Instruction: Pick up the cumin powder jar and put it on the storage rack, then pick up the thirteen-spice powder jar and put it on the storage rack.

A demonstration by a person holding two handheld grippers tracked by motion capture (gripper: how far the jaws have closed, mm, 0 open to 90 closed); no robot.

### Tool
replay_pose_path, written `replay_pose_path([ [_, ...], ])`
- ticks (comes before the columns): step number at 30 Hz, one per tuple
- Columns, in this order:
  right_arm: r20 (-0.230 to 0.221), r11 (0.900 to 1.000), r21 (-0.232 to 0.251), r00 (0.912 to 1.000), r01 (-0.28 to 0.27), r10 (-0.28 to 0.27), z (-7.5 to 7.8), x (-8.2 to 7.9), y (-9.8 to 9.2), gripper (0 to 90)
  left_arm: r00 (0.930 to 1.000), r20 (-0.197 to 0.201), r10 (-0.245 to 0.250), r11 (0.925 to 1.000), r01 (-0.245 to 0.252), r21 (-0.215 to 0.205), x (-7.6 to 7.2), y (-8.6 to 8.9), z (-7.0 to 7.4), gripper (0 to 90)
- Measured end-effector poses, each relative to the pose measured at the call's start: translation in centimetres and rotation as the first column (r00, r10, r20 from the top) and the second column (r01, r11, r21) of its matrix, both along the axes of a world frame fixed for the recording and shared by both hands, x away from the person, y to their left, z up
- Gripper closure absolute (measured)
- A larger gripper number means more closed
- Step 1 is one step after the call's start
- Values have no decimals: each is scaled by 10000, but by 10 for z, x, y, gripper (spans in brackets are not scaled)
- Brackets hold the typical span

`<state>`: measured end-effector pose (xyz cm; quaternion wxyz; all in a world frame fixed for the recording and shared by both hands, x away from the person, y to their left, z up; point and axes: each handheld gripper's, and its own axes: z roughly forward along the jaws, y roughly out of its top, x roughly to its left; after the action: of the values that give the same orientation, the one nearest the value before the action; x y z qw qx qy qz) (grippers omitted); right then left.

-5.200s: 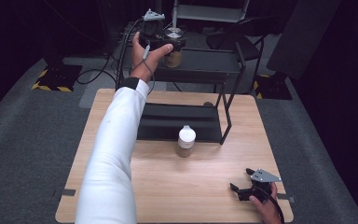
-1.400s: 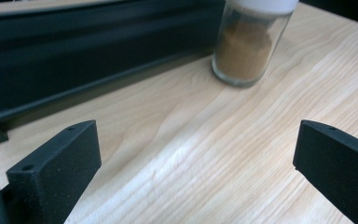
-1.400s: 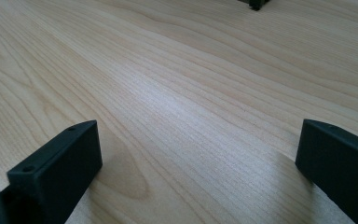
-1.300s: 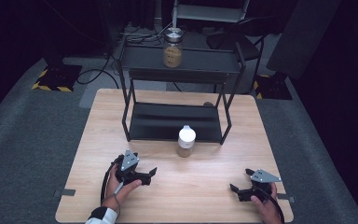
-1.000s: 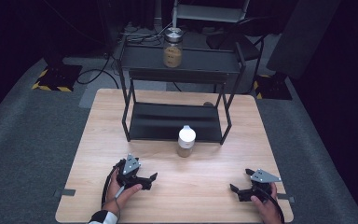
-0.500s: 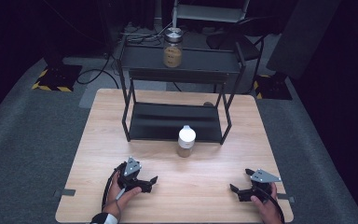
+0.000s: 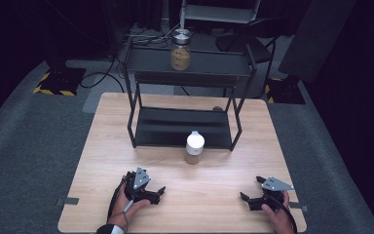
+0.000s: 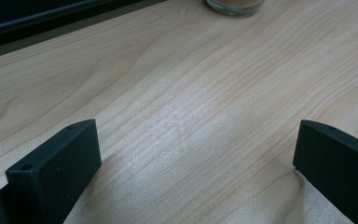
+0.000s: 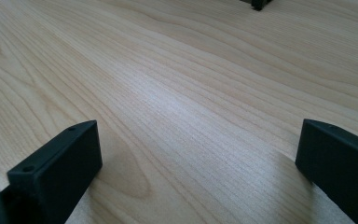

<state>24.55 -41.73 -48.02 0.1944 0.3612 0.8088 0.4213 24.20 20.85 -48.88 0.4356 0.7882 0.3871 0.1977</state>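
Both hands rested low on the table point(image 7: 102, 146), the left gripper point(image 7: 158, 191) and the right gripper point(image 7: 246, 199) each with jaws spread wide, empty.

Near half of the wooden table point(image 7: 97, 161): bare board between the left gripper point(image 7: 159, 191) and the right gripper point(image 7: 246, 199), passage unobstructed. Both rest low at the near edge, jaws spread wide with only wood grain between them. One obstacle ahead: a white-lidded jar point(image 7: 194, 147) standing just in front of the black shelf rack point(image 7: 185, 127). The rack's posts flank its lower shelf. A second jar point(image 7: 180, 50) occupies the top shelf.
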Motion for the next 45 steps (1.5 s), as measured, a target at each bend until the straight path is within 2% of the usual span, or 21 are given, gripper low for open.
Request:
replay_pose_path([
  [2,4,10000,0,10000,-1,1,0,0,0,1,10000,64,-17,9997,15,255,-1,-3,1,5],
  [45,-5,10000,7,10000,11,-11,0,0,0,1,9999,67,109,9996,-110,257,-2,-5,1,3],
])
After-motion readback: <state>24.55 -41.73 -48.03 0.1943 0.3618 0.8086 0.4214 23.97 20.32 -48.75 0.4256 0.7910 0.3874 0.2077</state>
